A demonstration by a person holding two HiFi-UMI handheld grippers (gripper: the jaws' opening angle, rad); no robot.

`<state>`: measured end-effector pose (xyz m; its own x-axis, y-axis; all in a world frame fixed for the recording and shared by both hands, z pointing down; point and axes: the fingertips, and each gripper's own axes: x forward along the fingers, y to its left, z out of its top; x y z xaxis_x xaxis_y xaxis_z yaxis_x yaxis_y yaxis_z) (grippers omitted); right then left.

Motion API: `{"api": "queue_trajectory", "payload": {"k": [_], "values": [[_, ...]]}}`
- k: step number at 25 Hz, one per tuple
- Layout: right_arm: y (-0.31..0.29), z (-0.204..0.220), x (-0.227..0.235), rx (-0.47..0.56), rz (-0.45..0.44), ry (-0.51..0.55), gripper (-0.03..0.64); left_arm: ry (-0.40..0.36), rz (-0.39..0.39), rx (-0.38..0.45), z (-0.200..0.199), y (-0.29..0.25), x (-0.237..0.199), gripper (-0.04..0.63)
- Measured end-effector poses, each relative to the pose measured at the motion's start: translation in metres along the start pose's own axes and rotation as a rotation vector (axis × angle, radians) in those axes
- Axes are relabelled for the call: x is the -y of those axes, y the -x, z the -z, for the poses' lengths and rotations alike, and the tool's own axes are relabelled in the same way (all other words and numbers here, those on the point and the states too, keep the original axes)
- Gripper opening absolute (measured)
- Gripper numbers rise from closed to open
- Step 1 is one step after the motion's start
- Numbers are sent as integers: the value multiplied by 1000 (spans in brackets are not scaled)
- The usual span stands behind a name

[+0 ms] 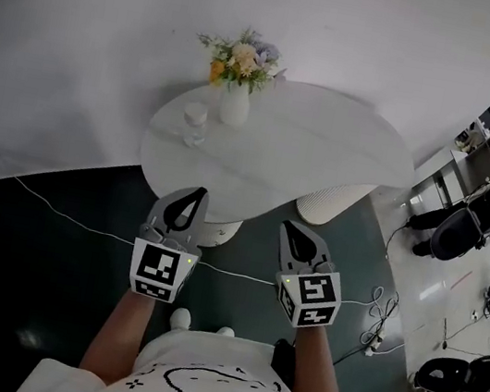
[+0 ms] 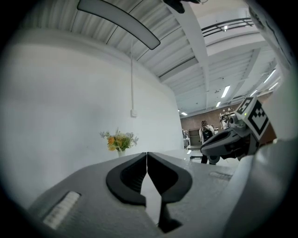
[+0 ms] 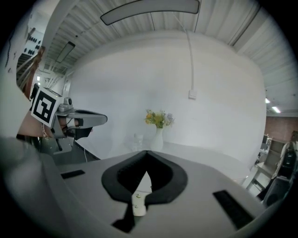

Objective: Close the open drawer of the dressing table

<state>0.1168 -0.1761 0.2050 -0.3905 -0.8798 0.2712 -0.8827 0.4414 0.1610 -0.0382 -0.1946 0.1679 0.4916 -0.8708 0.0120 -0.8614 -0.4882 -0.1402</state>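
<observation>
Wide open over the middle and right of the round white bench (image 1: pixel 328 149), bare up to the far rim. Blocked at the far left by a white vase of flowers (image 1: pixel 234 104), with a clear drinking glass (image 1: pixel 194 122) just beside it, nearer and leftward. Open gap between left tongs (image 1: pixel 198 193) and right tongs (image 1: pixel 289 228) at the near rim. Below, crossed by a thin white cable (image 1: pixel 72 218) on the dark floor (image 1: pixel 25 274). Hemmed on the right by a white ribbed pedestal (image 1: pixel 330 205) under the bench.
</observation>
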Motion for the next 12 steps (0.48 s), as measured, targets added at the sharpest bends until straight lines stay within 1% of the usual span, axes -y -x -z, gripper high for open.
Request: {"api": "queue_trajectory", "payload": {"k": [6,9,12], "values": [[12,-58,16,144,78,-15,-2,-36,10,74,-40,-8,-9,15],[24,-89,15,215,100,11,-2,-55,15,125,-65,-9,-11,15],[32,-111,17,253,119,41,-2,-67,21,182,-90,-11,-11,15]]}}
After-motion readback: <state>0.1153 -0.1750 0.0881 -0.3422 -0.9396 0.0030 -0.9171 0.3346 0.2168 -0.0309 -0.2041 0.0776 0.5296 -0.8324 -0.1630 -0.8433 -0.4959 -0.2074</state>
